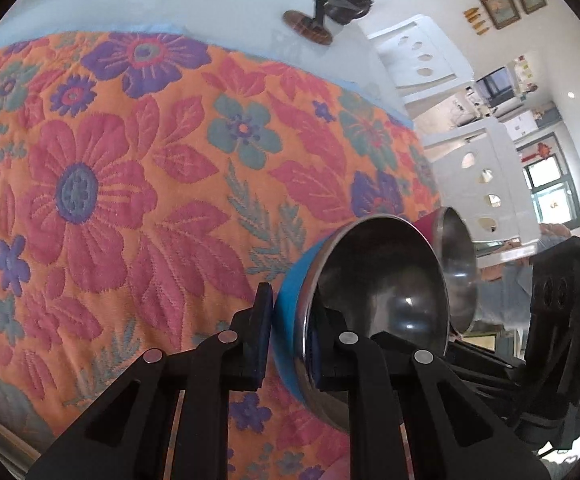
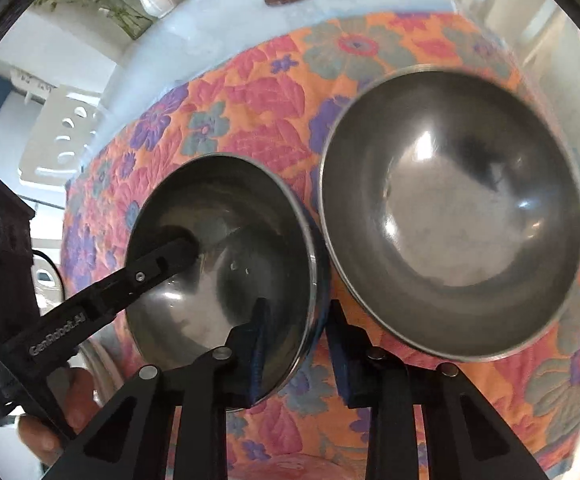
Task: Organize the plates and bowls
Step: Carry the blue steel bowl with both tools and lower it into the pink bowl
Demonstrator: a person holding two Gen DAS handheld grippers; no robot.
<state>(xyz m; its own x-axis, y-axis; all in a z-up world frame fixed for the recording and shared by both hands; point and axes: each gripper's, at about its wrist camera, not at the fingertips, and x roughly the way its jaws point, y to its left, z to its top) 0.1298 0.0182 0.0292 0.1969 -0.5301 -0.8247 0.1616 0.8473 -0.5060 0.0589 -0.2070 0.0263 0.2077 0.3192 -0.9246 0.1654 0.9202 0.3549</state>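
The left tool (image 1: 290,332) is pressed together on the wall of a blue-sided steel bowl (image 1: 373,292): one pad lies against the blue outside, the other sits inside the shiny hollow. The right tool (image 2: 295,348) straddles the same bowl's (image 2: 226,264) opposite rim, narrowed to a pinch, with one pad inside against the steel and the other just outside the rim. The bowl rests on a floral quilted cloth (image 1: 130,184) covering the worktop. Just beside it, close to touching, stands a second steel bowl (image 2: 453,216) with a pink outside (image 1: 427,226), upright on the same cloth.
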